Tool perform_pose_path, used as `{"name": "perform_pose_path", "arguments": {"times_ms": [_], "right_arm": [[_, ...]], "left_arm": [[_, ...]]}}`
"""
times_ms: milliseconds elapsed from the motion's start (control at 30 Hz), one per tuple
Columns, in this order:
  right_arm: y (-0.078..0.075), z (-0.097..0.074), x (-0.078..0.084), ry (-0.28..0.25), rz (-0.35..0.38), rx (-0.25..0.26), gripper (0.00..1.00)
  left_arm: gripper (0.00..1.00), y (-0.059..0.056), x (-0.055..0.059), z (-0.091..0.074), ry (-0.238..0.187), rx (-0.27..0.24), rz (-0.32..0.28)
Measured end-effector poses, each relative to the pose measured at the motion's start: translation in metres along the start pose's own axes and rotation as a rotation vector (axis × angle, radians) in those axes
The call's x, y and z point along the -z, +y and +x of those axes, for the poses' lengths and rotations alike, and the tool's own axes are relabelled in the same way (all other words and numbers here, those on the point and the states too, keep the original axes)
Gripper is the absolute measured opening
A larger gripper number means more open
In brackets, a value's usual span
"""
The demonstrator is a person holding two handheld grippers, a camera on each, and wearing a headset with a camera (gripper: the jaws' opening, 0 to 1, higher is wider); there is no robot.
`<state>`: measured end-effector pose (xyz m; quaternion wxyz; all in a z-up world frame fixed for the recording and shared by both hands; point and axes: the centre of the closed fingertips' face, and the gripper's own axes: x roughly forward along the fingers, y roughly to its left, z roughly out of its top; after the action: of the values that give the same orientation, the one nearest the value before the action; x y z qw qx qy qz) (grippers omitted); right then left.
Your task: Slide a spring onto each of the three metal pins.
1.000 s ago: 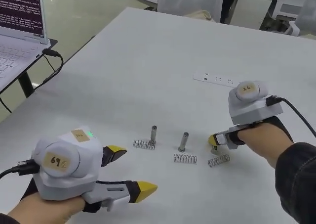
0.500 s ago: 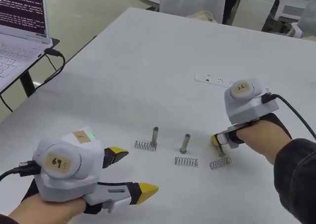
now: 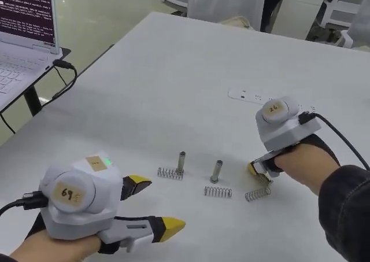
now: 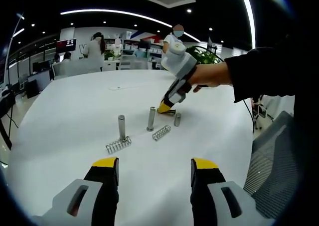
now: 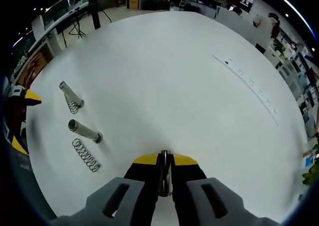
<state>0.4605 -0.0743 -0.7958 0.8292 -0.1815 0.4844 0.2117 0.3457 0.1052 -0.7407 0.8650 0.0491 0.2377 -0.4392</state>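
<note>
Our right hand-held gripper (image 5: 165,162) pinches a metal pin (image 5: 164,178) on the table (image 3: 173,88); our left hand-held gripper (image 4: 154,168) gapes wide before two standing pins (image 3: 181,161) and springs (image 3: 217,191).

An open laptop (image 3: 20,36) stands at the upper left, a black cable (image 3: 65,71) looping from its side; a white power strip (image 3: 245,94) lies right of centre on the white table (image 3: 173,59)

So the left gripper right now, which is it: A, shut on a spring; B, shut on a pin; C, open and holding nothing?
C: in the left gripper view the left gripper has its yellow-tipped jaws wide apart with nothing between them.
</note>
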Motion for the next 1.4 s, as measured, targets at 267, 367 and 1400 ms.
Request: {"name": "perform_pose_path", "arguments": {"times_ms": [267,367,1400], "right_arm": [[0.001,-0.010,0.002,-0.015,0.006,-0.013,0.06],[0.001,-0.017,0.002,-0.030,0.014,-0.012,0.06],[0.012,-0.048,-0.003,-0.178,0.069,-0.042,0.06]], "left_arm": [[0.53,0.000,-0.001,0.001,-0.001,0.001,0.002],[0.53,-0.001,0.000,0.001,0.001,0.004,0.005],[0.52,-0.006,-0.001,0.001,0.005,0.024,0.027]]}}
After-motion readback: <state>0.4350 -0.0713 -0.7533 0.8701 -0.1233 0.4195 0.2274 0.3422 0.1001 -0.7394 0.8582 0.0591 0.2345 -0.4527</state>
